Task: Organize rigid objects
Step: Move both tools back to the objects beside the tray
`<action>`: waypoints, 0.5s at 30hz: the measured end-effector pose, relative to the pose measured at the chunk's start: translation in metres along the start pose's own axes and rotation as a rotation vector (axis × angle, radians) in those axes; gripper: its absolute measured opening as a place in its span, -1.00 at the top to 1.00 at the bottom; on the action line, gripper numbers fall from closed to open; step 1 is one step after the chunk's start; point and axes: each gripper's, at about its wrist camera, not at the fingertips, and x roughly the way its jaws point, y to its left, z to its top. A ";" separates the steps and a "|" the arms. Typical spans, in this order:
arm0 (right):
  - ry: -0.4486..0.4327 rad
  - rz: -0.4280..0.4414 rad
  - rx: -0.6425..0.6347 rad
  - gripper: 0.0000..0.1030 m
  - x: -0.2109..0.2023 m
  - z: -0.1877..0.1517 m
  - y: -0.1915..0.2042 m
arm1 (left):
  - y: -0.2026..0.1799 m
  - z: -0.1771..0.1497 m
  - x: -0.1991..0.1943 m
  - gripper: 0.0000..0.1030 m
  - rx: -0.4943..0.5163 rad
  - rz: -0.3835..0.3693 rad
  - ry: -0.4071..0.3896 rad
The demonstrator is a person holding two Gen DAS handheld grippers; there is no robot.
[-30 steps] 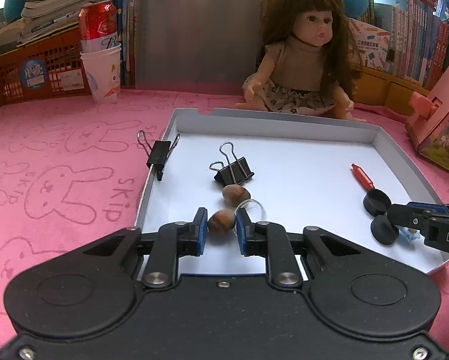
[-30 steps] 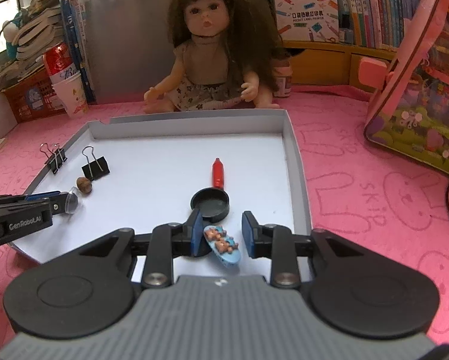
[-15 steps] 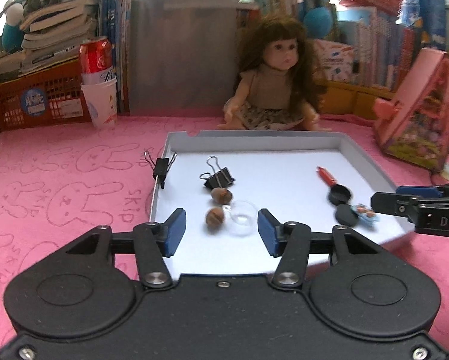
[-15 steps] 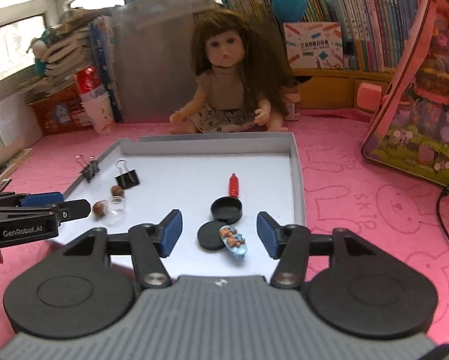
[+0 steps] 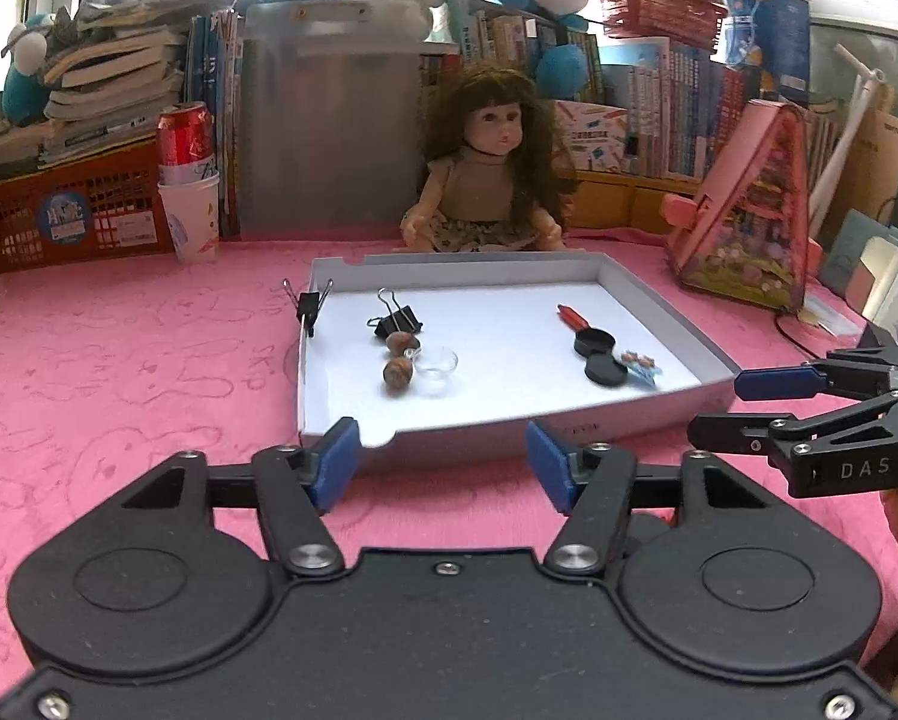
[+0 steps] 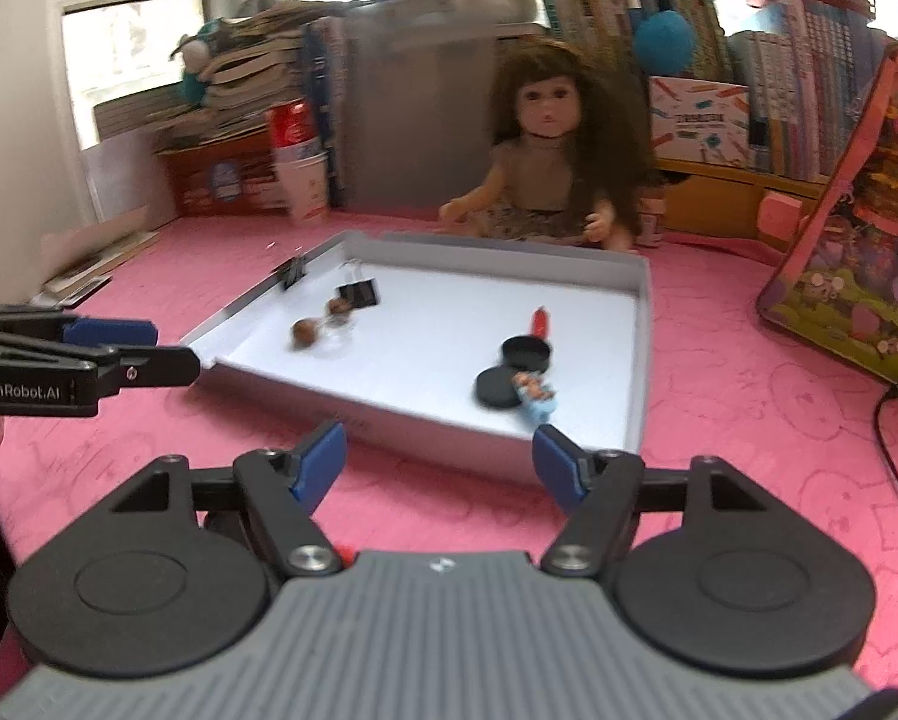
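Both grippers, left (image 5: 443, 456) and right (image 6: 440, 459), had just been opening, fingers apart and empty, with the small items grouped inside the tray (image 5: 658, 291) for tidiness.

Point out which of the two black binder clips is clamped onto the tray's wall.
The smaller binder clip, gripping the tray on its left wall near the far corner. The other binder clip lies loose on the white floor, beside the two brown nuts.
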 end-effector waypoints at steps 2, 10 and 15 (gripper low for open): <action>0.002 0.011 -0.009 -0.56 -0.004 -0.006 0.003 | 0.000 -0.007 -0.009 -0.21 0.002 -0.008 0.001; 0.022 0.028 -0.035 -0.59 -0.010 -0.024 0.007 | -0.002 -0.031 -0.027 -0.25 0.012 -0.009 0.036; 0.024 0.047 -0.052 -0.62 -0.013 -0.032 0.009 | -0.006 -0.044 -0.033 -0.28 0.023 -0.009 0.060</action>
